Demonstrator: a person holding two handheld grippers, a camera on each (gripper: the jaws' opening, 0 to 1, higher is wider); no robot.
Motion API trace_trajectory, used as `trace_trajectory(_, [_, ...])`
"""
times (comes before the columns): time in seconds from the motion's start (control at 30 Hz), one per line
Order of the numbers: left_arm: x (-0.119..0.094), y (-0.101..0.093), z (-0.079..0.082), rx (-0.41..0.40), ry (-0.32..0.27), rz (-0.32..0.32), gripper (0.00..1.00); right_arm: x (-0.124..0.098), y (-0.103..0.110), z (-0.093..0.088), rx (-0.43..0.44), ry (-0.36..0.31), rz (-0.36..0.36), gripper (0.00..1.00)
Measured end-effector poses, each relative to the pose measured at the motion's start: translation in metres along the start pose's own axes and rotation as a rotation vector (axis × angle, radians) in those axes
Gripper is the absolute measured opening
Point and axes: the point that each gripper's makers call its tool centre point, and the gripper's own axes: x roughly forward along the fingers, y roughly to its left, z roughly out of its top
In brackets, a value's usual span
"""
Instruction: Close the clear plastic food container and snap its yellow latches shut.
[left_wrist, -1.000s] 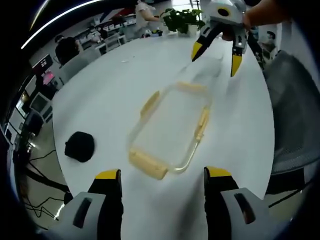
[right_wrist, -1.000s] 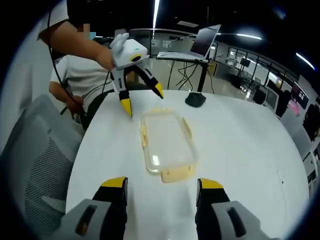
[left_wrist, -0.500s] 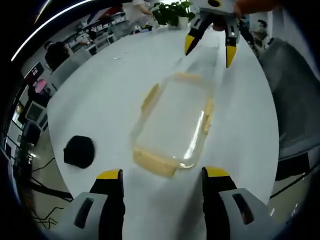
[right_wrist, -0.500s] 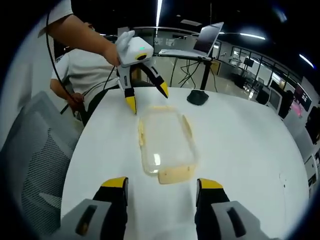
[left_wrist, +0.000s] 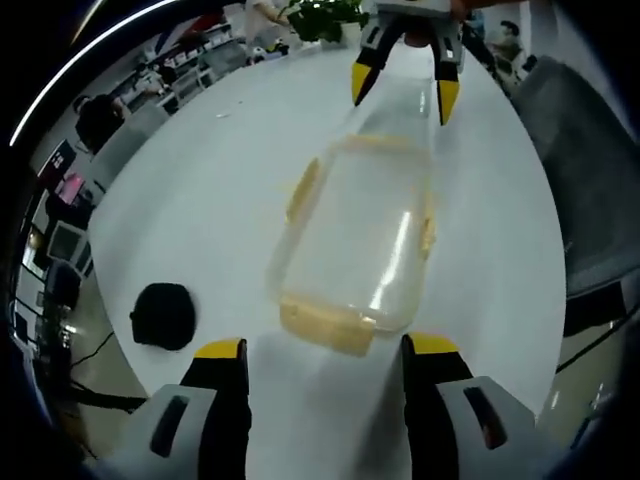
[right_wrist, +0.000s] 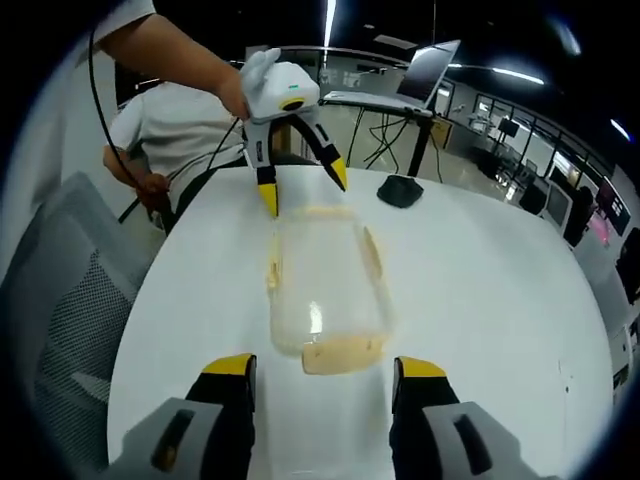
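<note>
A: Tongs first: the left tongs (left_wrist: 320, 350) rise from the bottom of the left gripper view, jaws wide, holding nothing. Same in the right gripper view, where the right tongs (right_wrist: 322, 368) stand wide and empty at the bottom edge.

B: And the container?

A: Just ahead of both. In the left gripper view the clear container (left_wrist: 352, 235) lies on the white desk (left_wrist: 200, 200) in the middle of the frame, its long axis running from the bottom centre toward the top centre. Its near yellow end latch (left_wrist: 325, 325) sits just above the gap between the left jaws.

B: So 1 pair at each short end?

A: Yes. In the right gripper view the container (right_wrist: 322, 290) runs up the frame the same way, with a yellow end latch (right_wrist: 342, 353) close to the right jaws. At the far end the other pair hovers near it with jaws apart.

B: Side latches?

A: 2 yellow strips along the long sides. Whether any latch is snapped, I cannot tell.

B: Anything farther off?

A: A black round object (left_wrist: 163, 315) at lower left of the left gripper view, well apart from the container.
</note>
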Motion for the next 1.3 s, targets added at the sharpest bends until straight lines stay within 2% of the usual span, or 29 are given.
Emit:
trace_trajectory(0.53, [0.003,0.006,0.000,0.130,0.038,-0.093,0.56,0.014,-0.008,0.002,-0.037,0.044,0.027,0.52])
trace_trajectory(0.83, [0.008,0.007,0.003,0.178,0.048,-0.148,0.54,0.024,-0.008,-0.010,-0.064,0.111,0.062,0.52])
trace_trajectory(1.03, [0.010,0.007,0.005,0.198,0.053,-0.187,0.54,0.028,-0.012,-0.010,-0.069,0.127,0.068,0.51])
trace_trajectory(1.17, [0.012,0.006,0.006,0.231,0.048,-0.210,0.49,0.033,-0.013,-0.011,-0.074,0.142,0.073,0.49])
trace_trajectory(1.3, [0.013,0.006,0.008,0.219,0.043,-0.228,0.45,0.037,-0.012,-0.012,-0.076,0.152,0.076,0.49])
